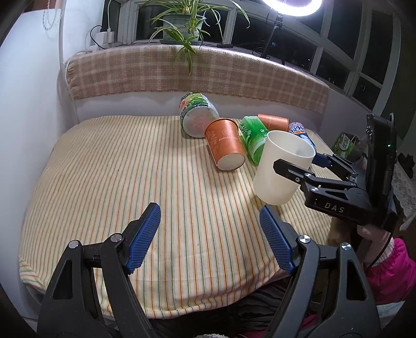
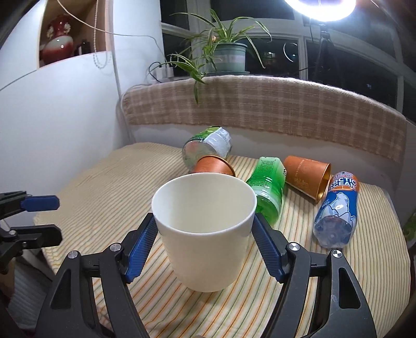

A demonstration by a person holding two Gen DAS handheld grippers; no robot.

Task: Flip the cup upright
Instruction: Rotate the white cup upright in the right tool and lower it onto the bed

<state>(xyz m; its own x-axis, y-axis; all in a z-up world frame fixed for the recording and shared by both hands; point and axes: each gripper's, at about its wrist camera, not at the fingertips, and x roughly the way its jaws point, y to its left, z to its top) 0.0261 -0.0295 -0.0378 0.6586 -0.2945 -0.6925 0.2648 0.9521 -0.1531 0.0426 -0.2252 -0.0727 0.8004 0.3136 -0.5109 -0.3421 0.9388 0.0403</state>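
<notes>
My right gripper [image 2: 204, 234] was clamped on the white cup [image 2: 205, 234], one blue pad [image 2: 141, 247] pressed on each side of its wall. The cup was mouth up and almost upright, only a little tilted, and it was held slightly above the striped cloth [image 1: 104, 182], near the right edge of the table. In the left wrist view the right gripper [image 1: 293, 166] reached in from the right, and the hand in a pink sleeve [image 1: 374, 239] held it from behind.

My left gripper [image 1: 210, 234] held nothing; its jaws stood wide apart over a bare part of the cloth, well apart from the cup.

I counted two orange paper cups, one [image 1: 225, 145] near the middle and one [image 2: 306, 176] further right, both lying on their side. There were also three bottles, all lying down: a clear one with green label [image 1: 197, 117], a green one [image 2: 267, 187] and a blue one [image 2: 338, 208] with a polar bear.

Behind the table a checked blanket [image 2: 260, 109] covered a ledge. A potted plant [image 2: 223, 52] stood on it before dark windows, and a ring light [image 2: 319, 7] shone above.
</notes>
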